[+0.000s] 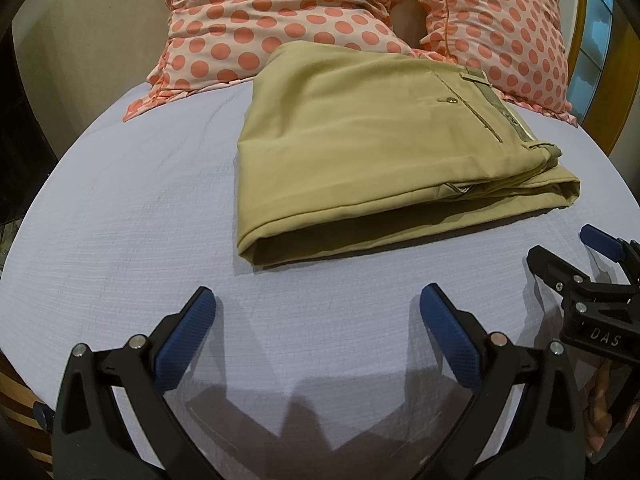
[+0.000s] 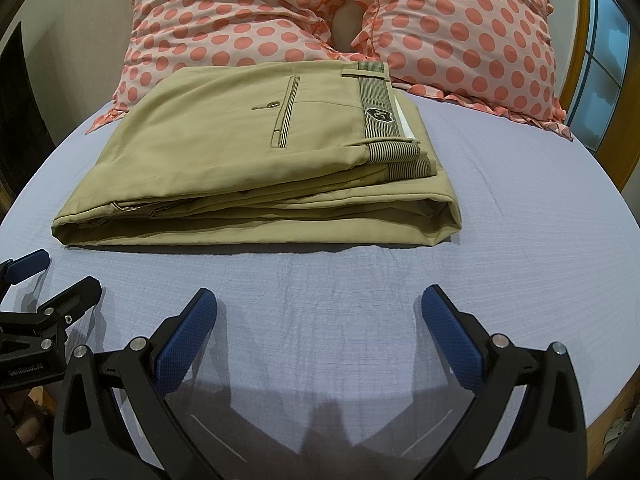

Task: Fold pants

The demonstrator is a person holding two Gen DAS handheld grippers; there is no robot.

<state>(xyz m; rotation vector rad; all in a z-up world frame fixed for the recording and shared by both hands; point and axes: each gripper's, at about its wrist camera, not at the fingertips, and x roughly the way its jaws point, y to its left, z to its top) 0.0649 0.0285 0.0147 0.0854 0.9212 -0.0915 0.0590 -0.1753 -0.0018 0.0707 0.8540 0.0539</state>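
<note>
Both grippers wide open over the sheet, folded pants lying free ahead.

Nearest the camera, the left gripper (image 1: 318, 300) with black frame and blue textured pads hovers low over the pale lilac bed sheet (image 1: 132, 216), fingers spread wide and holding nothing; the right gripper (image 2: 320, 300) is just beside it, at similar height, also spread wide and empty. Both point toward the khaki cotton pants (image 2: 248, 160), which lie folded in a flat stack on the sheet, in front of two pink polka-dot pillows (image 2: 240, 20), striped waistband on the right. The cloth looks soft, light and limp, so layers may slide apart. A good hold, I think, is the thick folded edge nearest the grippers, all layers pinched together.
</note>
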